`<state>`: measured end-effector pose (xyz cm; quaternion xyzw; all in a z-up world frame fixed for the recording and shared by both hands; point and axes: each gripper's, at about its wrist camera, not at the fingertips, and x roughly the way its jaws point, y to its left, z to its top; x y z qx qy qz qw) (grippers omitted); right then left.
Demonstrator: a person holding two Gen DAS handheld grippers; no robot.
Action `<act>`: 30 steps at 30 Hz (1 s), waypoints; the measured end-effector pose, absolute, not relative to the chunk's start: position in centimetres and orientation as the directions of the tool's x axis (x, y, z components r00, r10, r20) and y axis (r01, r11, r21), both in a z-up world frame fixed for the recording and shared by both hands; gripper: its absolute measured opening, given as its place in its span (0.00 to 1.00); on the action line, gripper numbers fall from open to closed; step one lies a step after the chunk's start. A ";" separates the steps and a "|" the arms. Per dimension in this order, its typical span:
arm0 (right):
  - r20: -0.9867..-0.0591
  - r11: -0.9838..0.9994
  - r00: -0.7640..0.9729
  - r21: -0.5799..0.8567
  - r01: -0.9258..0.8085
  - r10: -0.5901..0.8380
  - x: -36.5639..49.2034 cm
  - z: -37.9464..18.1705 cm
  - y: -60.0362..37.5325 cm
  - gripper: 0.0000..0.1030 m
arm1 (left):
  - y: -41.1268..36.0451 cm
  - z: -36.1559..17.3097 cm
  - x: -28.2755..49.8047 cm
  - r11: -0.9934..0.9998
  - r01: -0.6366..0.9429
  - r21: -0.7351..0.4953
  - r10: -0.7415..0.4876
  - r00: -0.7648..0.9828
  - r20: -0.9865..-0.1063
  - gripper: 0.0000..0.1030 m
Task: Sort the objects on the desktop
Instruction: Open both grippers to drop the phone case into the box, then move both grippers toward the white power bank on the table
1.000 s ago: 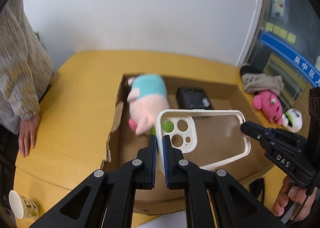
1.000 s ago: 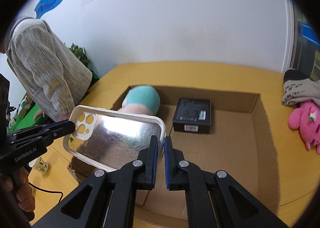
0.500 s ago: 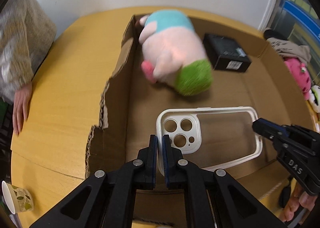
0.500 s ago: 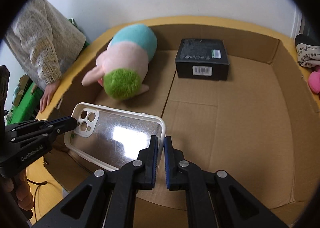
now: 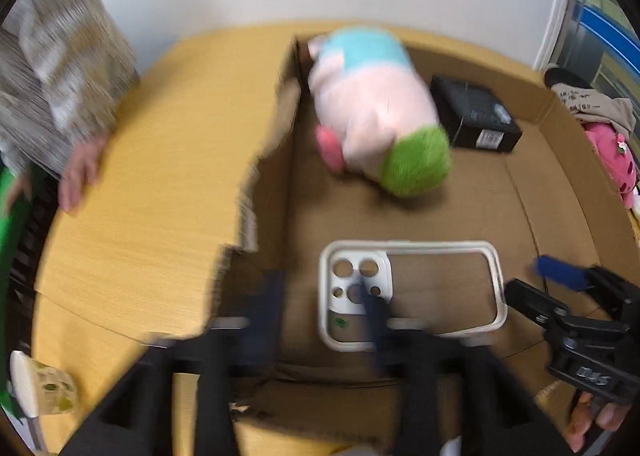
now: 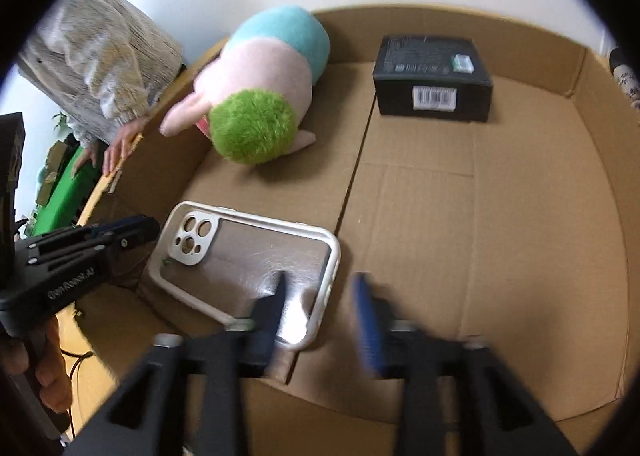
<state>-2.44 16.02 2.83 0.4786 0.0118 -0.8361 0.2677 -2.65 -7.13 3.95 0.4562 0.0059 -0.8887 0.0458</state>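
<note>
A white-rimmed clear phone case (image 5: 440, 284) (image 6: 256, 248) lies flat on the floor of the open cardboard box (image 5: 288, 176) (image 6: 480, 216), near its front wall. My left gripper (image 5: 320, 284) straddles the camera end with its jaws opening, pads off the rim. My right gripper (image 6: 320, 284) straddles the other end, jaws also opening, and shows blurred in the left wrist view (image 5: 540, 284). A pink, blue and green plush toy (image 5: 376, 116) (image 6: 260, 96) and a black box (image 5: 476, 116) (image 6: 432, 72) sit further back inside.
The box rests on a yellow wooden table (image 5: 140, 196). A person in a knitted sweater rests a hand (image 5: 80, 172) on the table's left edge. A paper cup (image 5: 40, 392) stands at the near left. A pink plush (image 5: 612, 156) lies outside the box at right.
Both grippers sank into the box with the phone case gripped at its two ends. Their jaws have now spread and let the case go onto the box floor.
</note>
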 end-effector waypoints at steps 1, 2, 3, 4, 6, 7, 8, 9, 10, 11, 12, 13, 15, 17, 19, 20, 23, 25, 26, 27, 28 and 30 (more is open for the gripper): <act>-0.786 -0.859 -0.431 0.235 0.455 -0.443 -2.0 3.6 16.6 0.72 | -6.9 5.0 -1.5 -0.995 0.092 0.042 -0.091 -0.627 -0.773 0.83; -0.758 -0.860 -0.469 0.234 0.454 -0.454 -1.3 4.7 17.3 0.73 | -6.5 6.1 -0.2 -0.995 0.091 0.046 -0.096 -0.681 -0.726 0.86; -0.736 -0.860 -0.497 0.228 0.457 -0.459 -0.7 5.6 17.7 0.75 | -6.2 7.2 1.1 -0.996 0.082 0.046 -0.091 -0.725 -0.682 0.87; -0.717 -0.862 -0.525 0.215 0.459 -0.458 -0.1 6.4 18.2 0.77 | -6.0 8.0 2.1 -0.996 0.073 0.048 -0.087 -0.757 -0.647 0.91; -0.684 -0.865 -0.572 0.180 0.469 -0.453 1.2 7.8 18.8 0.77 | -5.6 9.4 3.4 -0.995 0.081 0.063 -0.102 -0.798 -0.593 0.98; -0.662 -0.865 -0.600 0.155 0.476 -0.449 2.1 8.6 19.0 0.77 | -5.4 10.1 4.3 -0.992 0.104 0.074 -0.128 -0.818 -0.561 1.00; -0.637 -0.870 -0.635 0.123 0.477 -0.437 3.0 9.4 19.2 0.77 | -5.3 10.5 4.7 -0.990 0.117 0.075 -0.139 -0.824 -0.549 1.00; -0.625 -0.875 -0.655 0.101 0.473 -0.425 3.2 9.8 19.1 0.77 | -5.4 11.0 5.0 -0.990 0.127 0.068 -0.144 -0.829 -0.540 1.00; -0.616 -0.882 -0.674 0.076 0.465 -0.409 3.8 10.4 19.2 0.77 | -5.5 11.4 5.3 -0.989 0.135 0.052 -0.142 -0.830 -0.539 1.00; -0.616 -0.884 -0.678 0.067 0.463 -0.402 3.9 10.7 19.1 0.77 | -5.8 11.7 5.5 -0.989 0.143 0.028 -0.135 -0.829 -0.542 1.00; -0.620 -0.883 -0.675 0.065 0.465 -0.401 3.9 11.0 19.2 0.77 | -5.9 12.0 5.7 -0.989 0.145 0.007 -0.125 -0.829 -0.546 1.00; -0.621 -0.881 -0.673 0.063 0.468 -0.402 4.5 11.2 19.5 0.77 | -6.0 12.3 5.8 -0.990 0.141 -0.012 -0.111 -0.829 -0.548 1.00; -0.615 -0.878 -0.677 0.052 0.476 -0.403 5.1 11.7 19.8 0.77 | -5.5 12.7 6.4 -0.989 0.147 -0.018 -0.113 -0.829 -0.547 1.00; -0.596 -0.883 -0.695 0.049 0.468 -0.401 5.9 12.2 20.2 0.77 | -5.0 12.8 6.8 -0.988 0.156 -0.005 -0.128 -0.828 -0.547 1.00; -0.594 -0.884 -0.697 0.052 0.464 -0.401 6.2 12.4 20.5 0.77 | -4.6 13.0 7.2 -0.989 0.150 0.004 -0.128 -0.827 -0.547 1.00; -0.598 -0.886 -0.697 0.049 0.461 -0.396 6.4 12.4 20.6 0.77 | -4.3 12.9 7.2 -0.989 0.149 0.010 -0.130 -0.827 -0.547 1.00; -0.605 -0.889 -0.696 0.045 0.456 -0.388 6.4 12.2 20.8 0.77 | -3.5 13.0 7.6 -0.990 0.136 0.025 -0.127 -0.832 -0.541 1.00; -0.613 -0.890 -0.690 0.048 0.453 -0.384 6.4 12.0 21.0 0.77 | -3.2 13.0 7.7 -0.991 0.128 0.030 -0.124 -0.830 -0.544 1.00; -0.615 -0.891 -0.690 0.049 0.451 -0.383 6.4 11.9 21.2 0.77 | -2.9 13.1 7.7 -0.992 0.123 0.034 -0.122 -0.829 -0.546 1.00; -0.616 -0.893 -0.691 0.049 0.447 -0.380 6.4 11.9 21.3 0.77 | -2.8 13.1 7.8 -0.992 0.119 0.038 -0.121 -0.830 -0.545 1.00; -0.618 -0.896 -0.692 0.047 0.442 -0.374 6.3 11.8 21.4 0.77 | -2.6 13.1 7.9 -0.992 0.118 0.040 -0.121 -0.830 -0.544 1.00; -0.625 -0.897 -0.686 0.052 0.439 -0.372 6.2 11.6 21.6 0.77 | -2.5 13.0 7.8 -0.993 0.110 0.039 -0.114 -0.829 -0.548 1.00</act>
